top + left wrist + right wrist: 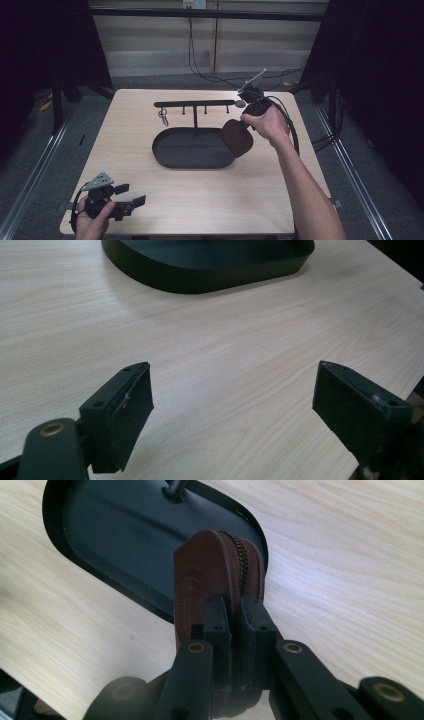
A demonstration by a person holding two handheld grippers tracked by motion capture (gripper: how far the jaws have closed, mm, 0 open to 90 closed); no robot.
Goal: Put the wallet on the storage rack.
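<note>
Fingers (220,625) of our right gripper (235,625) clamp the brown zip pouch (215,580) edgewise between them, above the black tray's (100,535) end.

Black oval tray (165,150) with hook rack (195,104), hanging keys (163,116), wooden table (200,200).

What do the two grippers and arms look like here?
Both grippers are black. Left gripper: flat rectangular pads, brass-coloured pivot pins, grey three-cornered plate on top. Right gripper: same build, grey plate and a thick black cable trailing back. Forearms are bare, no sleeves visible.
</note>
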